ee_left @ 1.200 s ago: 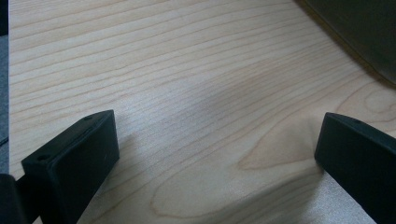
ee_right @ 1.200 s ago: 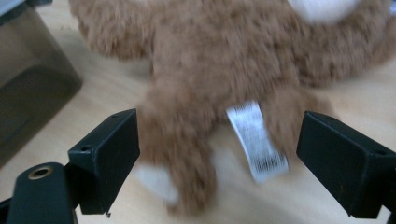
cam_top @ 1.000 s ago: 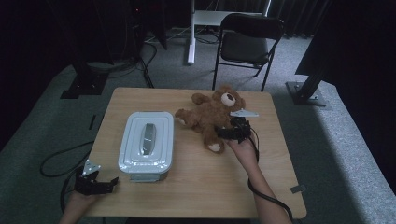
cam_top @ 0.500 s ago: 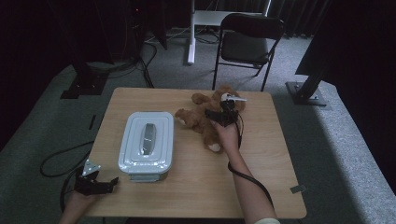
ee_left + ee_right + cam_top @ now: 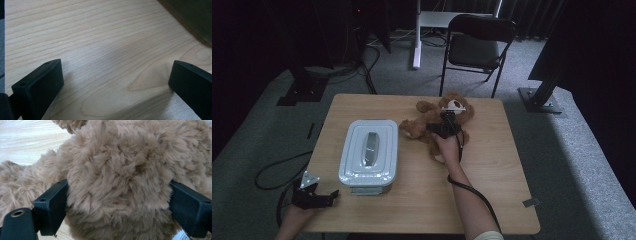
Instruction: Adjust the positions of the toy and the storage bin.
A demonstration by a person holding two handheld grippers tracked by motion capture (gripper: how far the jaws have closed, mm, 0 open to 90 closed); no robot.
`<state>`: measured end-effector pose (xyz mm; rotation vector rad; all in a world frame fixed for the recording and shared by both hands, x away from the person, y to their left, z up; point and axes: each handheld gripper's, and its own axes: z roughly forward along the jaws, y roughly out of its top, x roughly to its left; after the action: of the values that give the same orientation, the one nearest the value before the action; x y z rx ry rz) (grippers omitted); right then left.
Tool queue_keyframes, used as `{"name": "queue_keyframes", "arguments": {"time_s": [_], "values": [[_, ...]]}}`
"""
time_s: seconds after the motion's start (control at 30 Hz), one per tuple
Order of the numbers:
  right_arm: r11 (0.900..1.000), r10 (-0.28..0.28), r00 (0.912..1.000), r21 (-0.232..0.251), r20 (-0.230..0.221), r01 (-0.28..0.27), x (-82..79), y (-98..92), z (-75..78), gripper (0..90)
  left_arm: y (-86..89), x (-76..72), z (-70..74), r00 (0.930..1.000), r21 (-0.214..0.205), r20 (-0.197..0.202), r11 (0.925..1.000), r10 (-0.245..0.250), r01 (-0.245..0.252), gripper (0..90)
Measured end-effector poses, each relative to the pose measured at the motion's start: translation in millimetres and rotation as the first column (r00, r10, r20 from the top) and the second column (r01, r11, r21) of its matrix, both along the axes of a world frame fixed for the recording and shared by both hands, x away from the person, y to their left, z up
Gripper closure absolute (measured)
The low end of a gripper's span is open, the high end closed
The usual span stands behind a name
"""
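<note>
A brown teddy bear [image 5: 416, 128] lies on the far middle of the wooden table [image 5: 492, 165]. My right gripper [image 5: 443, 129] hangs over its body. In the right gripper view the two black jaws stand wide apart on either side of the bear's furry body [image 5: 120, 170], and the fur touches both; this right gripper [image 5: 118, 202] is open. My left gripper [image 5: 324, 197] rests at the table's front left corner, open. In the left gripper view there is nothing but bare wood between the left gripper's [image 5: 116, 82] jaws.
A pale lidded box [image 5: 368, 155] with a handle on its lid stands left of the bear. Its dark edge [image 5: 195, 20] shows in the left gripper view. A black folding chair [image 5: 477, 47] stands behind the table. Cables [image 5: 277, 172] lie on the floor.
My right gripper has moved left from beside the bear onto its body, and its jaws now straddle it. The left gripper has stayed in place.
</note>
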<state>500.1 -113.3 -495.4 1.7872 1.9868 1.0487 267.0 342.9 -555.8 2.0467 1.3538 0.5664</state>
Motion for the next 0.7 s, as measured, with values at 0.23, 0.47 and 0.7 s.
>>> {"name": "queue_keyframes", "arguments": {"time_s": [0.23,0.47,0.7], "values": [[0.9987,0.045,0.9985,-0.021,-0.031,-0.046,0.9,-3.7,-7.8,16.2,-0.1,0.0,0.0,1.0,0.0,0.0,1.0,0.001,-0.001,0.5],[0.9959,0.049,0.9978,-0.078,0.045,-0.045,-6.2,-5.6,-6.8,46.8,0.0,0.0,0.0,1.0,0.0,0.0,1.0,0.001,-0.001,0.5],[0.9966,0.071,0.995,-0.047,0.071,-0.068,-15.8,-28.9,5.9,70.1,-0.1,0.0,0.0,1.0,0.0,0.0,1.0,0.001,-0.001,0.5]]}}
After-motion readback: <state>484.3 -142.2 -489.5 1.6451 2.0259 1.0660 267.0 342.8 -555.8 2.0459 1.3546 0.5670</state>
